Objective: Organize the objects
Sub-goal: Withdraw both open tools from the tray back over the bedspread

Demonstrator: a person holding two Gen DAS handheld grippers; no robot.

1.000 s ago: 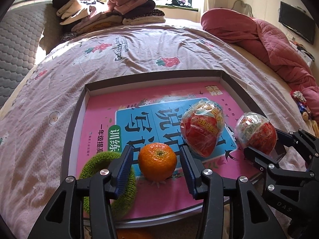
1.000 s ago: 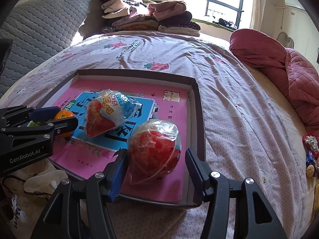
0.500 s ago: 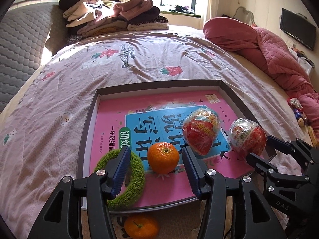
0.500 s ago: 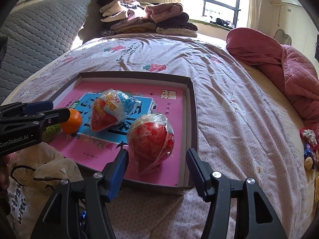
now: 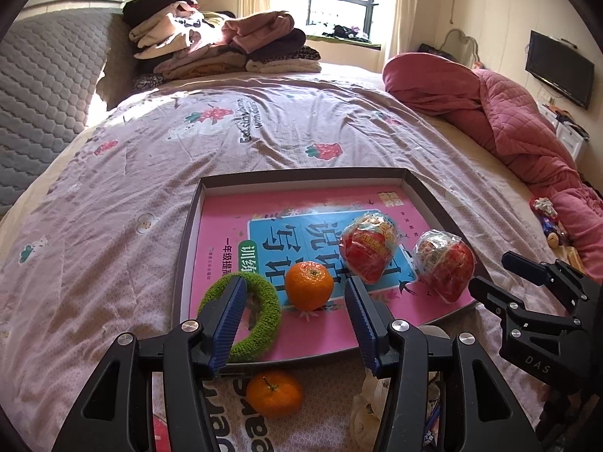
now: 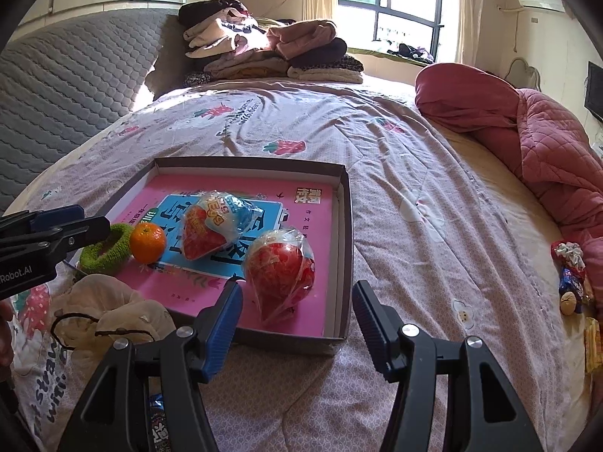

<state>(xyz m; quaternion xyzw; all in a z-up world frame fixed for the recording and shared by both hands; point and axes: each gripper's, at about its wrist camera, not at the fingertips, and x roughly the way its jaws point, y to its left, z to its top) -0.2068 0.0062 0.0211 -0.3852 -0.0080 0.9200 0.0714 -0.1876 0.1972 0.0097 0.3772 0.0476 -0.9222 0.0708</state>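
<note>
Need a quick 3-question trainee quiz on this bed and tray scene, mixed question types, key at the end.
1. True or false: the left tool is clamped on the orange in the tray.
2. How many wrapped red snacks lie in the tray?
3. Multiple choice: where is the second orange?
A. inside the green ring
B. outside the tray, on the bed near its front edge
C. on the clothes pile

Key: 1 false, both tools stand open and empty; 2 two; 3 B.
</note>
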